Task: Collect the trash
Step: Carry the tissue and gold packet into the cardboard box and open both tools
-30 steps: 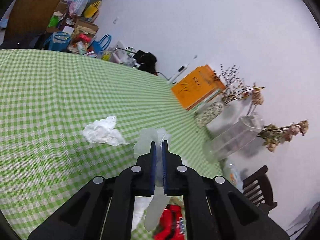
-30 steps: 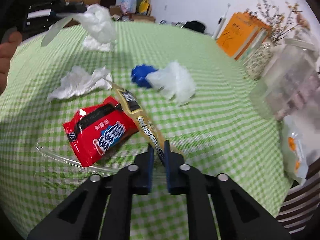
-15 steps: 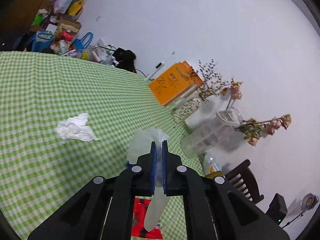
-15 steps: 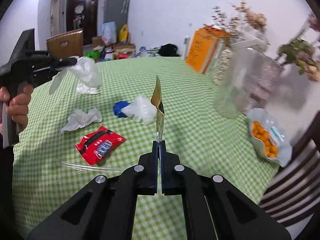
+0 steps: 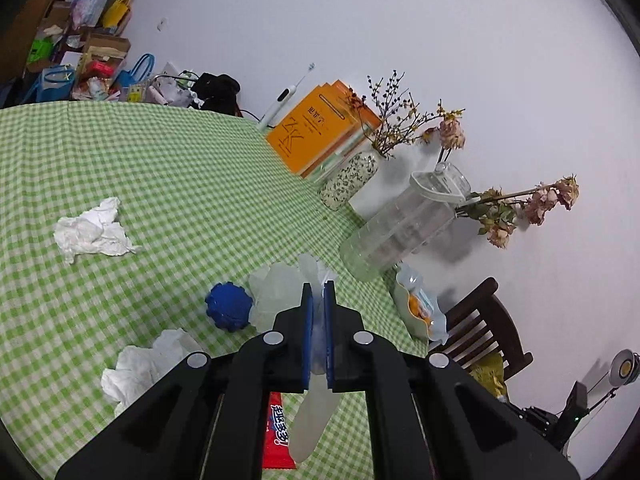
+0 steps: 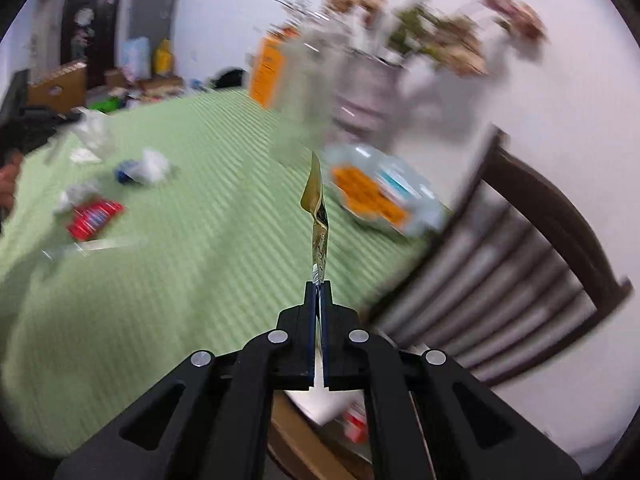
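Left wrist view: your left tongs [image 5: 319, 286] are clamping a translucent white plastic bag [image 5: 280, 292] above the green checked surface [image 5: 160, 168], where crumpled white tissues [image 5: 94, 232] are lying. Right wrist view, blurred: your right tongs [image 6: 319, 285] are pinching a thin gold foil wrapper [image 6: 318, 216], holding it upright over the surface's edge.
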A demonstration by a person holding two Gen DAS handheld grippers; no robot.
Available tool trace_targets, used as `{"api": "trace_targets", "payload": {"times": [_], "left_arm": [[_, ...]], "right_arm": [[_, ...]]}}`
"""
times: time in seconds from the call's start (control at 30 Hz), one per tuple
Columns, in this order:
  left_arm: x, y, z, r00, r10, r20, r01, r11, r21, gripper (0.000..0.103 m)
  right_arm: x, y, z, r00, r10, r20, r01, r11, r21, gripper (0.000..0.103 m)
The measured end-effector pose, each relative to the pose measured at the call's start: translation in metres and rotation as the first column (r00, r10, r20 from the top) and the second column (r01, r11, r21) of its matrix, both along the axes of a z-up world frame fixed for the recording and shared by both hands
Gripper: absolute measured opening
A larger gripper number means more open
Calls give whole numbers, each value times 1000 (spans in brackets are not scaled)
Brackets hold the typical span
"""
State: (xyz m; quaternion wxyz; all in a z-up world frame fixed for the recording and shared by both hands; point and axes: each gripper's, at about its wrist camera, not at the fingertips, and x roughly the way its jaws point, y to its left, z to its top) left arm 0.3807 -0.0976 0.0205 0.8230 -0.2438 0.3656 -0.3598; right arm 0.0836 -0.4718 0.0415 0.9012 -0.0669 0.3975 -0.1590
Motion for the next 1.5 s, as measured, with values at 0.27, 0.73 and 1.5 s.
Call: {"api": "trace_targets", "payload": {"times": [0.27, 0.73, 1.5], "left_arm": [[-36, -32, 30, 994, -44, 96, 36, 996, 80, 2], [-144, -156, 53, 956, -265, 128, 239, 953, 187, 2], [-237, -353, -27, 795, -594, -120, 602, 753, 265, 2]], "right_arm": [[-54, -70, -50, 990, -106, -95, 110, 993, 37, 2], [-59, -128, -138, 982, -13, -189, 41, 988, 148, 2], [-68, -176, -149, 987, 26, -156, 2, 984, 177, 44]]}}
